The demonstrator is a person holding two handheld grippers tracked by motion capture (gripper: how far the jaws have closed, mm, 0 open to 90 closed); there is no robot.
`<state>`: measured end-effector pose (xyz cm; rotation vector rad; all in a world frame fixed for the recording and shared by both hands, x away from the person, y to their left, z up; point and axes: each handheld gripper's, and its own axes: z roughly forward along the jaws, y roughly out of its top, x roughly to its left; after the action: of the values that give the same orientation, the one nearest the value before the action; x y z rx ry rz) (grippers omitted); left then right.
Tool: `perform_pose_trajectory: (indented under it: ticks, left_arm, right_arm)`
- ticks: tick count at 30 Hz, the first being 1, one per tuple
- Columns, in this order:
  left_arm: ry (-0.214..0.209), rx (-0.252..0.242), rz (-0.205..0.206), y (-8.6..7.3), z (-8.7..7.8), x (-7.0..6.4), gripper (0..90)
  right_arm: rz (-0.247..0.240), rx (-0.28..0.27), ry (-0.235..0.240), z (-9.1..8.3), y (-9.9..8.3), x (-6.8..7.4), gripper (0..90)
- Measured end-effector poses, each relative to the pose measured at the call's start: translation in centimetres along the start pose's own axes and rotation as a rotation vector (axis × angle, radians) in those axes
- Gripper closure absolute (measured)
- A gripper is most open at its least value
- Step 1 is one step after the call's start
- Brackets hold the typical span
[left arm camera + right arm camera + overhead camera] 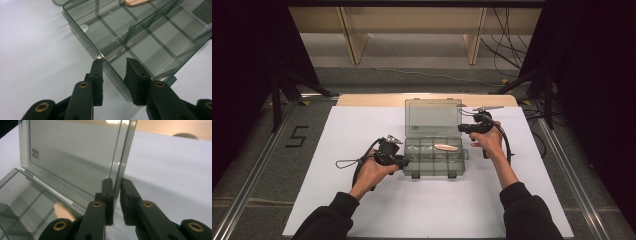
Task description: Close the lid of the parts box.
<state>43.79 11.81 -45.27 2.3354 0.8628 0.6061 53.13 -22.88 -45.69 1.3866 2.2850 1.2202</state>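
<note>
A clear grey compartment box (434, 162) stands on the white sheet with its lid (432, 117) raised. A pale pink oblong piece (446, 147) lies in a back compartment, and shows as the pink piece (136, 2) and again as the pink piece (63, 212). My left gripper (404, 161) is at the box's left wall. In the left gripper view the left gripper (113, 61) stands open, one jaw outside the wall (112, 72) and one inside. My right gripper (460, 127) is at the lid's right side, where the right gripper (116, 180) is shut on the lid's edge (120, 157).
The white sheet (362, 200) covers the table, with a wooden strip (372, 100) at its far end. Metal rails (259, 165) run along both sides. Cables (507, 45) lie on the floor behind, near wooden frame legs.
</note>
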Motion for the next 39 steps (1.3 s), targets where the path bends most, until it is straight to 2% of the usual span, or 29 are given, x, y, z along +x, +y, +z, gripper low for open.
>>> perform_pose_trajectory:
  ticks: [1,2,3,4,5,8,9,11,12,13,14,16,20,21,24,25,27,30,32,38,39]
  left_arm:
    - [-0.002,0.000,0.000,0.0,0.0,0.0,67.5]
    - [-0.003,-0.001,0.000,0.0,0.0,0.0,67.4]
    - [-0.004,-0.004,-0.002,0.0,0.0,0.0,67.4]
    - [-0.005,-0.007,-0.003,0.0,0.0,0.0,67.3]
    - [-0.006,-0.007,-0.003,0.0,0.0,0.0,67.3]
    - [-0.004,-0.010,-0.003,-0.1,0.0,0.0,67.3]
    - [-0.006,-0.009,-0.002,-0.1,0.0,0.0,67.3]
    - [0.000,-0.009,0.004,-0.1,0.0,0.1,67.2]
    - [0.017,0.008,0.007,-0.1,-0.1,0.2,67.2]
    - [0.009,-0.013,0.004,-0.1,0.0,0.1,67.2]
    - [0.014,-0.008,0.005,-0.1,0.0,0.2,67.2]
    - [0.014,-0.019,0.004,-0.2,0.0,0.2,67.1]
    - [0.009,-0.024,0.003,-0.2,0.0,0.2,66.9]
    - [0.008,-0.024,0.004,-0.2,0.0,0.2,66.9]
    - [-0.002,-0.020,0.003,-0.2,0.0,0.1,66.9]
    - [-0.001,-0.020,0.004,-0.2,0.0,0.1,66.8]
    - [-0.002,-0.026,0.003,-0.2,0.1,0.1,66.8]
    - [-0.012,-0.028,0.004,-0.2,0.1,0.1,66.6]
    - [-0.011,-0.032,0.001,-0.2,0.1,0.1,66.4]
    - [-0.001,-0.048,0.002,-0.3,0.1,0.2,65.6]
    - [-0.001,-0.048,0.002,-0.3,0.1,0.1,65.5]
  right_arm:
    - [0.000,-0.001,0.006,-0.1,-0.1,0.1,82.3]
    - [0.006,-0.009,-0.011,-0.1,-0.2,0.3,82.3]
    - [-0.013,-0.024,0.004,-0.1,-0.3,0.3,82.3]
    - [-0.027,-0.043,-0.001,-0.1,-0.4,0.3,82.3]
    - [-0.023,-0.035,-0.002,-0.2,-0.5,0.4,82.3]
    - [-0.055,-0.060,0.000,-0.3,-0.8,0.3,82.2]
    - [-0.053,-0.063,-0.001,-0.4,-0.9,0.4,82.2]
    - [-0.077,-0.077,-0.003,-0.4,-1.0,0.4,82.1]
    - [-0.081,-0.087,-0.008,-0.4,-1.1,0.5,82.1]
    - [-0.094,-0.092,-0.009,-0.4,-1.2,0.5,82.0]
    - [-0.100,-0.093,-0.002,-0.5,-1.2,0.4,82.1]
    - [-0.095,-0.102,-0.005,-0.5,-1.4,0.5,82.1]
    - [-0.121,-0.131,-0.014,-0.6,-1.8,0.6,82.2]
    - [-0.112,-0.129,-0.009,-0.7,-1.9,0.7,82.1]
    - [-0.126,-0.157,0.003,-0.6,-2.1,0.5,82.2]
    - [-0.118,-0.153,0.006,-0.7,-2.1,0.5,82.2]
    - [-0.144,-0.134,-0.017,-0.9,-2.1,0.6,82.2]
    - [-0.157,-0.176,-0.008,-0.6,-2.2,0.6,82.0]
    - [-0.152,-0.173,-0.005,-0.7,-2.3,0.7,82.0]
    - [-0.187,-0.181,-0.026,-0.8,-2.5,0.8,82.0]
    - [-0.181,-0.185,-0.027,-0.8,-2.6,0.8,82.0]
